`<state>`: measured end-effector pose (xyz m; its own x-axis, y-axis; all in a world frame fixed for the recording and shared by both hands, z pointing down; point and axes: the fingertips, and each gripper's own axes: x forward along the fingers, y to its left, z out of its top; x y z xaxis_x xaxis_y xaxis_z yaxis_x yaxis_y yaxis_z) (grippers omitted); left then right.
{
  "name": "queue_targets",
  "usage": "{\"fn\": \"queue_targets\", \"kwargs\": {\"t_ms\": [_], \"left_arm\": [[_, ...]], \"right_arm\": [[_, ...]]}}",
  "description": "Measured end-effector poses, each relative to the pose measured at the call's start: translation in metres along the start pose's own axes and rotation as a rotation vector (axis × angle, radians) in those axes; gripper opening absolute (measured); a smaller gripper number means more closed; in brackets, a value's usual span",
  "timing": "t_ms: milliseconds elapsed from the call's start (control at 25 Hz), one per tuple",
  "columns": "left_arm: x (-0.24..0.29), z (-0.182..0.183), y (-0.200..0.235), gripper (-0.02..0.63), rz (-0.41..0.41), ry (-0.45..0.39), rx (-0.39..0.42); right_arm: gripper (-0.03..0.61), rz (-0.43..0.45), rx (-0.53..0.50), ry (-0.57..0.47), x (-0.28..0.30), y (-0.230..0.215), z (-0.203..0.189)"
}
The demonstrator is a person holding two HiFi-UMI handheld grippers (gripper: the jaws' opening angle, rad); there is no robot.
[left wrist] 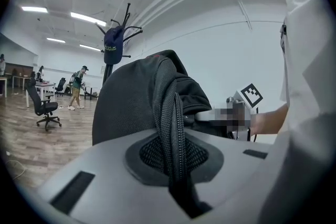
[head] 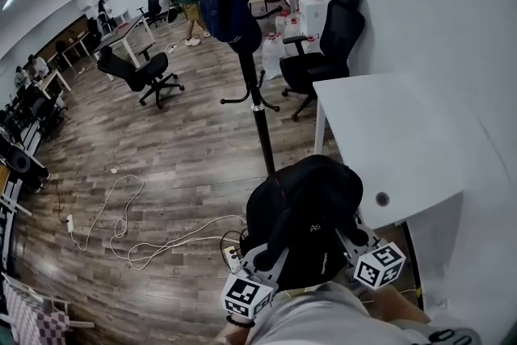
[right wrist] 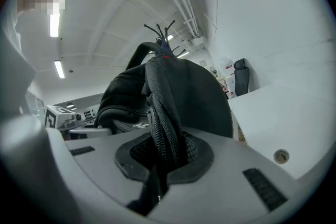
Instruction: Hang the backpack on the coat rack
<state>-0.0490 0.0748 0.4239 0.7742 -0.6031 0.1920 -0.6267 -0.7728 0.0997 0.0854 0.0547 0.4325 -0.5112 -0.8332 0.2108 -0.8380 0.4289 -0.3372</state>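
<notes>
Head view: the black backpack [head: 303, 214] rides in the air, close to the person and well short of the coat rack [head: 257, 93], so the hanging is not yet done. A dark blue item [head: 229, 8] already fills one hook. White desk [head: 404, 141] at right, wood floor [head: 161, 166], loose cables [head: 121, 230].

Left gripper view: the left hand-held gripper [left wrist: 176, 165] clamps tight on a mesh strap [left wrist: 170, 123].

Right gripper view: the right hand-held gripper [right wrist: 163, 160] pinches a strap too.
</notes>
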Motion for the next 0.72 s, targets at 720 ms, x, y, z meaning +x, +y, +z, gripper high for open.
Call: {"fn": "queue_targets", "kwargs": {"t_ms": [720], "left_arm": [[0.151,-0.001,0.076,0.032,0.174,0.049,-0.07]], "right_arm": [[0.035,0.109,-0.059,0.095,0.116,-0.139,0.045]]}}
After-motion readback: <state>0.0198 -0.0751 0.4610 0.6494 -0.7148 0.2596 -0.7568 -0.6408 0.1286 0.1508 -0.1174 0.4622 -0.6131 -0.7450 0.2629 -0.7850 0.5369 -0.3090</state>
